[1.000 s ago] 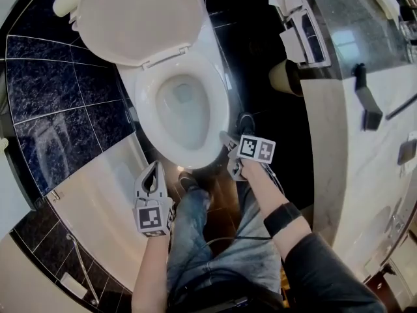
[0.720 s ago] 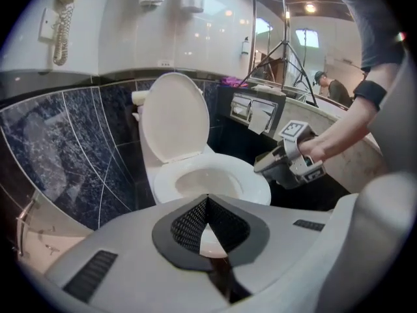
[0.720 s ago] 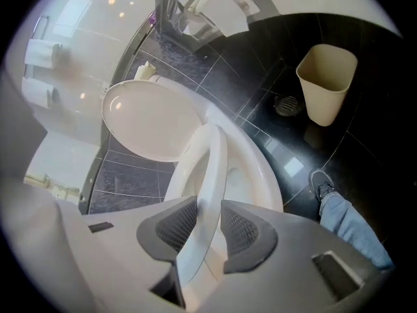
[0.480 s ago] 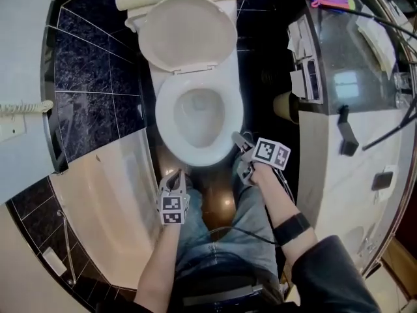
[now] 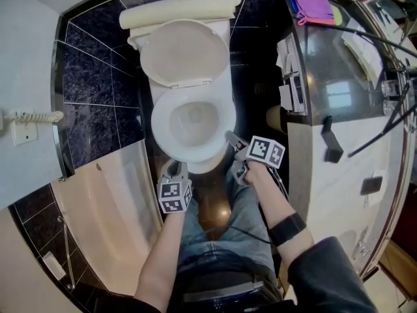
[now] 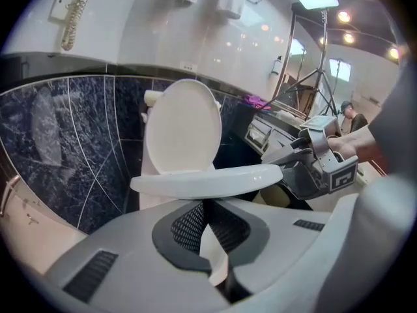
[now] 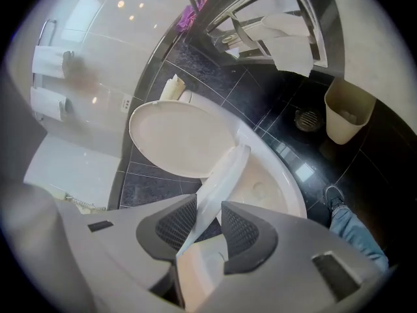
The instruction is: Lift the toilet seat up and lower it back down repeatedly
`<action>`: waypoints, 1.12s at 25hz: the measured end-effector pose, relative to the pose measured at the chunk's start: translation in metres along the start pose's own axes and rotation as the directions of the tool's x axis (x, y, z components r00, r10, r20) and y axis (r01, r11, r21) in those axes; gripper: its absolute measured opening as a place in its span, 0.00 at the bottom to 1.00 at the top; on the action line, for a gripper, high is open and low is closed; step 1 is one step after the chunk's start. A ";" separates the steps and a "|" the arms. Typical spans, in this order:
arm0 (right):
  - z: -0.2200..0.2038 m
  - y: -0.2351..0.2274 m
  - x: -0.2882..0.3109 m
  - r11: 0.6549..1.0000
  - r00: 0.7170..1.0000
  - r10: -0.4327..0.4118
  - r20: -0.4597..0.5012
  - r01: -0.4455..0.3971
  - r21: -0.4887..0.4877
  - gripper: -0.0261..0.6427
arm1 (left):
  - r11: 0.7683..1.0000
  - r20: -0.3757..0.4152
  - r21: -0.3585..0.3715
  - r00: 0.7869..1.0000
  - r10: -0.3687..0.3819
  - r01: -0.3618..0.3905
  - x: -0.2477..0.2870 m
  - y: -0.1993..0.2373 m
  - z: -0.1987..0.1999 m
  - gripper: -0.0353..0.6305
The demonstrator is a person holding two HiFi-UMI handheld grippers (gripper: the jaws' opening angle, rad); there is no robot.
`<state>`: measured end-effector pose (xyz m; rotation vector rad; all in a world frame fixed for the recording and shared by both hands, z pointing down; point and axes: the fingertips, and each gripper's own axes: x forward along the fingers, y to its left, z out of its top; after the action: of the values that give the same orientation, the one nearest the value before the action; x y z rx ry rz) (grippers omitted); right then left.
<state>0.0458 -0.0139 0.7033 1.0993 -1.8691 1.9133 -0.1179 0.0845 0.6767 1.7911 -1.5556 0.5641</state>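
1. While you stand facing the toilet bowl [image 5: 193, 119], your right claw [image 7: 208, 223] grips the toilet seat [image 7: 221, 175]. The seat's front edge runs between the two pads, and both pads press on it.
2. Seen from the head view, that grip sits at about five o'clock on the seat's ring. The marker cube [image 5: 266, 150] is just behind the claw.
3. The seat is partly raised. Its gripped edge hangs clear of the bowl's rim and is tilted, so the seat lies between the rim and the lid [image 5: 186, 51].
4. The lid stands open at twelve o'clock and leans back on the tank [image 5: 179, 10].
5. Your left claw [image 6: 203, 207] is narrow, with its tips meeting, and it holds nothing. In its own view the seat's edge shows just above the tips.
6. From the head view, that claw sits at six o'clock of the bowl, near its front and above your jeans [image 5: 215, 233].
7. A beige bin [image 7: 348, 116] stands at three o'clock of the bowl, just beside the table [image 5: 339, 51].
8. The bathtub [image 5: 111, 207] lies at eight o'clock and the wall phone [image 5: 26, 122] hangs at nine o'clock.
9. A purple cloth [image 5: 313, 2] rests on the table at one o'clock.
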 end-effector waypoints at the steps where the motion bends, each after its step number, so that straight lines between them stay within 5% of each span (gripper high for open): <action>1: 0.004 0.005 -0.001 1.000 1.000 0.004 0.002 -0.004 -0.002 0.25 | 1.000 0.004 0.000 1.000 0.004 -0.004 0.000 0.001 0.008 0.05; 7: 0.030 0.044 -0.020 0.991 0.998 0.048 0.030 -0.044 -0.130 0.18 | 1.000 0.044 -0.022 0.999 0.023 -0.022 0.005 0.005 0.053 0.05; 13: 0.047 0.056 -0.049 0.934 0.999 0.010 0.052 0.009 -0.356 0.06 | 0.999 0.119 -0.006 0.992 0.052 -0.051 0.017 0.015 0.119 0.05; 17: 0.061 0.065 -0.056 0.876 0.998 0.001 0.055 0.025 -0.482 0.06 | 0.995 0.169 0.058 0.983 0.071 -0.082 0.034 0.027 0.168 0.05; 23: 0.084 0.093 -0.061 0.740 0.999 0.015 0.052 0.024 -0.672 0.06 | 0.988 0.184 0.110 0.979 0.089 -0.111 0.058 0.039 0.222 0.05; 28: 0.112 0.106 -0.068 0.694 0.997 0.033 0.066 0.024 -0.720 0.06 | 0.982 0.217 0.113 0.968 0.123 -0.150 0.081 0.054 0.257 0.05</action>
<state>0.0609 -0.1127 0.5673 0.8788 -2.3354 0.9296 -0.1847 -0.1616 0.5748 1.8999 -1.8342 0.5670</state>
